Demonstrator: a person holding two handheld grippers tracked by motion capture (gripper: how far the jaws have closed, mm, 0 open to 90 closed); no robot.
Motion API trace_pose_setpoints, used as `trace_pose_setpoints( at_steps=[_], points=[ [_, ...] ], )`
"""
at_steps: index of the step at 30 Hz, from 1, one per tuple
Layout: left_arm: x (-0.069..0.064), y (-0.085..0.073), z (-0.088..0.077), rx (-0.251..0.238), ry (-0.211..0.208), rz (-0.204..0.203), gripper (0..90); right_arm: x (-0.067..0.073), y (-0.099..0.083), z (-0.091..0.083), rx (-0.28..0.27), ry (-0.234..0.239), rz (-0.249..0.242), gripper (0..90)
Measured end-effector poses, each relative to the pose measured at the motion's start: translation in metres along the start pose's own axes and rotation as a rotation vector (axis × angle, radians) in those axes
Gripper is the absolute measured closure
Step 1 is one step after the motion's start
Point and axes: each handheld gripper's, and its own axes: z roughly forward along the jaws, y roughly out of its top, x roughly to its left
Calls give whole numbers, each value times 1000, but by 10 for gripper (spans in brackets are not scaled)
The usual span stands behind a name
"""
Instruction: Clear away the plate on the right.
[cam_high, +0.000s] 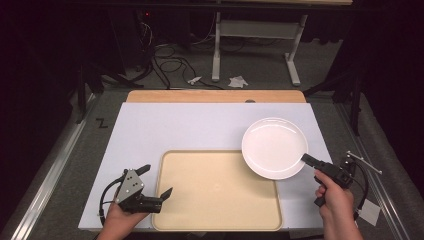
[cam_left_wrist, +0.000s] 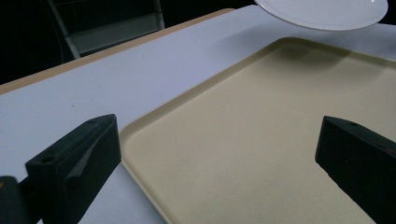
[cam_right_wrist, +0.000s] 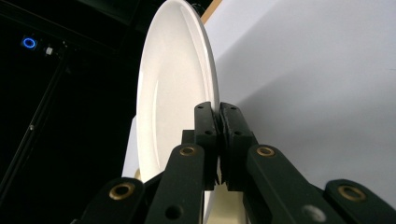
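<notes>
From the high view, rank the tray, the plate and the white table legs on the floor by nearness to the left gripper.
1. Tray: right beside the left gripper, whose fingers stand open over its left edge.
2. Plate: across the tray, over its far right corner, clamped at the rim by the right gripper.
3. White table legs: on the floor beyond the table's far edge.

A tray (cam_high: 218, 192) lies at the near centre of a table (cam_high: 165, 127). At its 2 o'clock, a plate (cam_high: 274, 146) overlaps the tray's far right corner, its rim pinched at 4 o'clock by the right gripper (cam_high: 306, 159). The left gripper (cam_high: 156, 181) sits at the tray's 9 o'clock, jaws straddling its edge.
</notes>
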Motion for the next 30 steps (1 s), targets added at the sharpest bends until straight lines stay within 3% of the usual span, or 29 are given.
trace_pose_setpoints(
  at_steps=[14, 25, 30],
  points=[
    [0, -1, -1, -9, 8, -4, 3, 14, -2, 26, 32, 30, -5, 887],
    [0, 1, -2, -17, 7, 2, 3, 25, -20, 41, 91, 89, -18, 888],
    [0, 1, -2, -18, 6, 7, 3, 29, -29, 47, 123, 86, -35, 887]
  ],
)
